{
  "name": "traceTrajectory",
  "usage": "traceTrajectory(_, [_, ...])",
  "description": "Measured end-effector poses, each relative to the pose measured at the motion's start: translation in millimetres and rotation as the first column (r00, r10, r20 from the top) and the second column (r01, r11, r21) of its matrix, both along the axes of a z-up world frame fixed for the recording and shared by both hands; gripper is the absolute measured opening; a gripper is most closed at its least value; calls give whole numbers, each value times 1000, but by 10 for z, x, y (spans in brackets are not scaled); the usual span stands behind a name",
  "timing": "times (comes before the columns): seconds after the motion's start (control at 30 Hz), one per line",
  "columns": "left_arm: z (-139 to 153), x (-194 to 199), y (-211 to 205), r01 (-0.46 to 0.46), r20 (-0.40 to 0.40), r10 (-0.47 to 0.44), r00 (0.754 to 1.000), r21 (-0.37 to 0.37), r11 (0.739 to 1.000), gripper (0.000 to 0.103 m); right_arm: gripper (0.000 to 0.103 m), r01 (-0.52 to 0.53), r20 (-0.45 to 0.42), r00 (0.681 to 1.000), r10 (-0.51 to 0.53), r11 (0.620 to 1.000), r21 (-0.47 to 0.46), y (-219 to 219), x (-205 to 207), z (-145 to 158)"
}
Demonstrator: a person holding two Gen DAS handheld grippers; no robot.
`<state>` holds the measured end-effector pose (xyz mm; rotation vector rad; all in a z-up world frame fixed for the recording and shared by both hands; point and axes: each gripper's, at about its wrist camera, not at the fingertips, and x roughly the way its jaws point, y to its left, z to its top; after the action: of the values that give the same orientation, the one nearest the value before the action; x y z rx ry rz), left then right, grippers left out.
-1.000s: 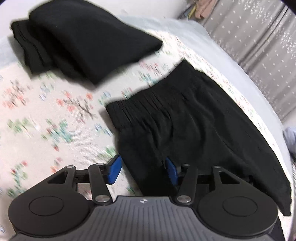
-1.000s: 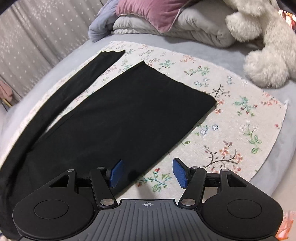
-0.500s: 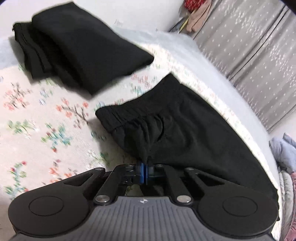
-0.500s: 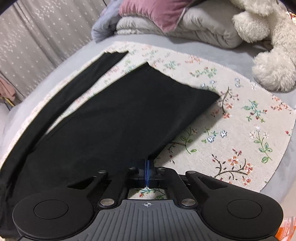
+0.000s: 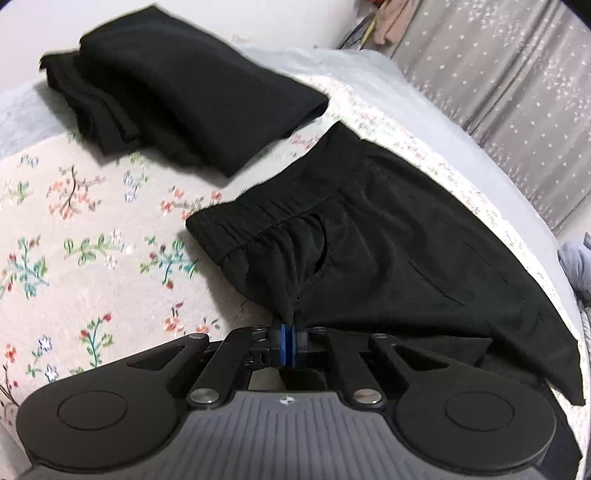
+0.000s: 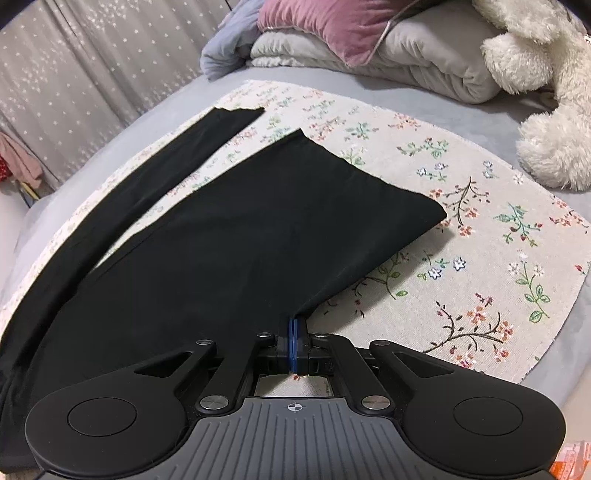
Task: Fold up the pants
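Note:
Black pants (image 5: 399,251) lie spread on a floral cloth (image 5: 85,236) over a bed. In the left wrist view their gathered elastic waistband (image 5: 266,214) points to the upper left, and my left gripper (image 5: 287,334) is shut on a pinch of fabric just below the waistband, which rises into a small peak. In the right wrist view the two legs run away from me: the near leg (image 6: 258,236) is wide, the far leg (image 6: 147,192) narrow. My right gripper (image 6: 294,332) is shut on the near leg's side edge, lifting it slightly.
A folded black garment (image 5: 184,88) sits beyond the waistband at the upper left. A white plush toy (image 6: 543,92), a pink pillow (image 6: 332,26) and folded grey bedding (image 6: 424,55) lie at the bed's far end. A star-patterned curtain (image 5: 517,92) hangs alongside the bed.
Both grippers went from open to shut on the pants' fabric. The left one has since drawn its pinch up and a little sideways; the right one lifts the leg edge in place.

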<state>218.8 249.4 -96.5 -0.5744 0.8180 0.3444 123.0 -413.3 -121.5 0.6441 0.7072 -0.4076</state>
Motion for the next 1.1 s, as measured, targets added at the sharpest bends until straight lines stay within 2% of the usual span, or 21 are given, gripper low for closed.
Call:
traceTrajectory(0.07, [-12, 15, 41, -8, -17, 7, 1000, -26, 1000, 15, 0, 4, 9, 1000, -4, 1000, 1, -8, -4, 8])
traceTrajectory(0.1, [-3, -20, 88, -14, -27, 14, 1000, -29, 999, 28, 0, 8, 16, 1000, -8, 1000, 2, -24, -10, 10])
traceTrajectory(0.13, [21, -45, 121, -24, -33, 23, 999, -24, 999, 37, 6, 23, 21, 1000, -23, 1000, 4, -40, -34, 11])
traceTrajectory(0.23, [147, -131, 212, -49, -3, 49, 999, -5, 999, 50, 13, 95, 45, 994, -95, 995, 12, -82, -153, 22])
traceTrajectory(0.33, [312, -182, 298, -79, 36, 78, 996, 33, 996, 57, 15, 134, 77, 988, -135, 991, 24, -141, -232, 38])
traceTrajectory(0.4, [426, -137, 327, -68, 64, 66, 996, 39, 997, 63, 15, 133, 81, 988, -135, 991, 19, -173, -203, 46])
traceTrajectory(0.5, [575, 100, 316, -23, 101, 17, 995, 60, 998, 74, 16, 126, 83, 989, -122, 991, -41, -215, -30, 98])
traceTrajectory(0.57, [662, 371, 262, 34, 98, -43, 994, 94, 995, 78, 20, 100, 78, 993, -94, 992, -82, -282, 184, 173])
traceTrajectory(0.63, [723, 717, 202, 94, 87, -105, 991, 126, 988, 81, 29, 76, 88, 994, -67, 992, -105, -389, 468, 304])
traceTrajectory(0.7, [717, 1114, 196, 146, 67, -154, 986, 118, 982, 85, 34, 48, 108, 994, -33, 990, -134, -482, 755, 441])
traceTrajectory(0.83, [520, 1905, 293, 146, 8, -147, 989, 87, 985, 85, 49, -57, 88, 993, 77, 977, -207, -685, 1544, 643])
traceTrajectory(0.87, [452, 2047, 310, 148, -5, -148, 989, 86, 985, 85, 50, -90, 79, 991, 109, 973, -212, -745, 1778, 661])
traceTrajectory(0.97, [237, 2454, 297, 163, -76, -153, 985, 142, 976, 87, 50, -142, 36, 988, 152, 968, -208, -911, 2421, 641])
traceTrajectory(1.03, [116, 2609, 269, 169, -148, -143, 978, 177, 970, 87, 50, -162, -5, 986, 165, 956, -246, -966, 2801, 611])
traceTrajectory(1.1, [42, 2704, 248, 174, -186, -137, 973, 200, 964, 87, 50, -186, -38, 982, 183, 941, -284, -1008, 3224, 571])
